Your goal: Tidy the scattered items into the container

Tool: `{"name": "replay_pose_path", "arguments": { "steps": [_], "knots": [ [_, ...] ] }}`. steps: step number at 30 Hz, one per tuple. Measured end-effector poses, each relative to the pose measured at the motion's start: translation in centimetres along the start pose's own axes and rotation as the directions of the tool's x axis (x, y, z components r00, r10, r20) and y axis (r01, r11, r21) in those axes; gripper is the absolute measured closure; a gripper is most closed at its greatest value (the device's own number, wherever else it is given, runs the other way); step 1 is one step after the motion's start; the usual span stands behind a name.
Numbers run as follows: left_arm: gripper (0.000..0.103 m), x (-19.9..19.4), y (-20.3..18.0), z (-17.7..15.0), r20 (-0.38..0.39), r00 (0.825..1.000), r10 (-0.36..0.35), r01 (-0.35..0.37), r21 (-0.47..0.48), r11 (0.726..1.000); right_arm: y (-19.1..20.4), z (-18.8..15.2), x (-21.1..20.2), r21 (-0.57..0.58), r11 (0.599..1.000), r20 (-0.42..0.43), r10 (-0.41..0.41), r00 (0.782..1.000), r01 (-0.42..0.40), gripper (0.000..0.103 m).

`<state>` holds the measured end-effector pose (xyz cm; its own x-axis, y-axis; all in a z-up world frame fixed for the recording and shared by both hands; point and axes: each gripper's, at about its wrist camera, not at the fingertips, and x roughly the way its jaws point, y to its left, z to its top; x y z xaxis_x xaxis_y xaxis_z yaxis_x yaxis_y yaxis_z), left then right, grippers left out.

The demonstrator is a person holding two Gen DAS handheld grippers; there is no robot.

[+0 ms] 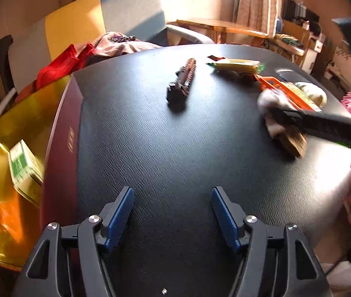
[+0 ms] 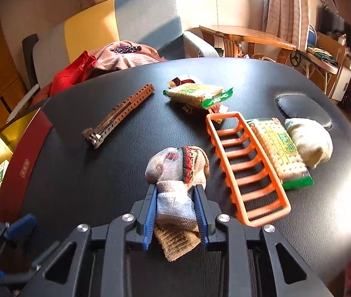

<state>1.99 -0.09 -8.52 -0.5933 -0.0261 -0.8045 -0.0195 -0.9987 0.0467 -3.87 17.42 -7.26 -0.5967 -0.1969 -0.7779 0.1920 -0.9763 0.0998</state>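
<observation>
My right gripper [image 2: 175,190] is shut on a rolled grey and tan sock [image 2: 177,170] on the black table; the sock also shows in the left wrist view [image 1: 282,121]. My left gripper [image 1: 173,198] is open and empty over the table's near left part. The container, a red box with a gold inside [image 1: 59,148], stands at the left edge and holds a green packet [image 1: 24,165]. On the table lie a brown brick bar [image 2: 121,113], an orange rack [image 2: 244,168], two cracker packs [image 2: 197,95] [image 2: 279,148] and a cream sock [image 2: 309,141].
A black pad [image 2: 301,109] lies at the table's far right. Red and pink clothes [image 2: 106,59] are heaped on a sofa behind the table. A wooden table [image 2: 247,37] stands by the window. The left gripper shows at the lower left of the right wrist view [image 2: 14,227].
</observation>
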Motion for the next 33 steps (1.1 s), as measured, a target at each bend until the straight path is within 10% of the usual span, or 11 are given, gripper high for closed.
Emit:
{"name": "replay_pose_path", "arguments": {
  "steps": [14,26,33],
  "knots": [
    [0.037,4.4,-0.4,12.5,-0.059,0.998,-0.037,0.036,-0.013,0.999,-1.0,-1.1,-0.4,0.051,0.996,-0.002,0.070,0.998,-0.070,0.068],
    [0.038,10.9,-1.3,15.7,-0.160,0.986,-0.046,0.058,0.073,0.996,-1.3,-1.1,0.0,0.059,0.993,0.002,0.099,0.995,-0.099,0.063],
    [0.074,12.7,-0.6,15.7,-0.193,0.977,-0.090,0.098,0.030,0.995,-1.5,-1.1,0.1,0.062,0.993,0.003,0.105,0.994,-0.105,0.063]
  ]
}}
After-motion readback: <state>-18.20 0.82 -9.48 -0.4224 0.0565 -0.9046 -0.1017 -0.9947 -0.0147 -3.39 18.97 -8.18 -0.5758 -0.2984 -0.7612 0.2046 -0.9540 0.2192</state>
